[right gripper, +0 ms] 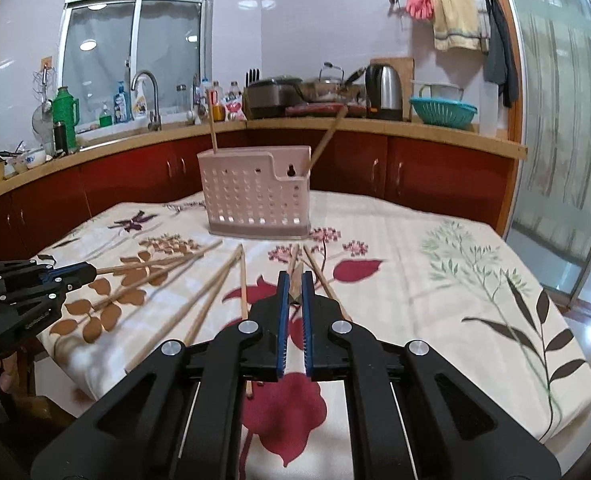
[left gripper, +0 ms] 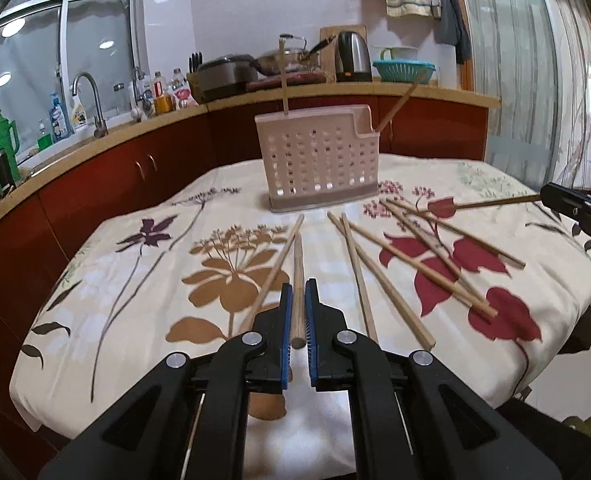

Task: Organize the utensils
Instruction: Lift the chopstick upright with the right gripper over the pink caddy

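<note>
Chopsticks (left gripper: 411, 256), pale wood, slender, scattered

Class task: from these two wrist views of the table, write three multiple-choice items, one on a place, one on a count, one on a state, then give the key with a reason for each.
1. Where does the holder stand?
A. on the counter
B. on the far part of the flowered cloth
C. in the sink

2. How many chopsticks stick up out of the holder?
A. none
B. two
C. five

3. What is the left gripper doing?
A. standing wide open over the cloth
B. shut on a chopstick
C. shut on the holder

Key:
1 B, the holder sits on the cloth with the counter behind it.
2 B, one upright stick at its left end, one leaning stick at its right end.
3 B, a chopstick runs between its closed blue pads.
</note>
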Available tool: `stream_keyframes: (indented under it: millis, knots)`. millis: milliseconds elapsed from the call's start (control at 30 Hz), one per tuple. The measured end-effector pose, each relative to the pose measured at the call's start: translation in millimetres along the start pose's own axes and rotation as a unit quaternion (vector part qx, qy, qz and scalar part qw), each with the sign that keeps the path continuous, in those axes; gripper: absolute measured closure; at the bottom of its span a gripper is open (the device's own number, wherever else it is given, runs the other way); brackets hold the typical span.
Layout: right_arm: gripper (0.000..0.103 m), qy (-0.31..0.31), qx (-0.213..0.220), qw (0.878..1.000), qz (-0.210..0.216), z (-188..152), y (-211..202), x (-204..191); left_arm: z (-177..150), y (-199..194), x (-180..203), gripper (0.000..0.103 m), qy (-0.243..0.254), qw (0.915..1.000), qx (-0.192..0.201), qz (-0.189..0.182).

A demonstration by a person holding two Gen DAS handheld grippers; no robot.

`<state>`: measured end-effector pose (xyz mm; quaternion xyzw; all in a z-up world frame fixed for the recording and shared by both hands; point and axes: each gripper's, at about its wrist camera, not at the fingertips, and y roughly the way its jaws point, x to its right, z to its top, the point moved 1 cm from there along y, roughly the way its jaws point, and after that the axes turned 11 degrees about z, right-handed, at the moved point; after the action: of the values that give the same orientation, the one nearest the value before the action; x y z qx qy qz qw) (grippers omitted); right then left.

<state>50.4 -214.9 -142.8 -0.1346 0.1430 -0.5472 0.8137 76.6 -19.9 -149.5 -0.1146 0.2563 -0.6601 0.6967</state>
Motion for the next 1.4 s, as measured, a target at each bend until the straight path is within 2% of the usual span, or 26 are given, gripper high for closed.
stream_keyframes:
  millis: [633, 900, 1400]
  knots:
    - [0.097, -0.012, 0.043, 0.999, 0.004, 34, -26, -10, 37, -41, -24, 0.096, -0.040, 0.9983, 0.040, -0.012]
    - [0.097, -0.013, 0.038, 0.999, 0.002, 45, -25, -7, 53, -44, -33, 0.096, -0.052, 0.9974, 0.045, -0.018]
    - [0.097, -0.003, 0.018, 1.000, 0.011, 74, -1, 7, 79, -24, -34, 0.096, -0.049, 0.9978, 0.040, -0.021]
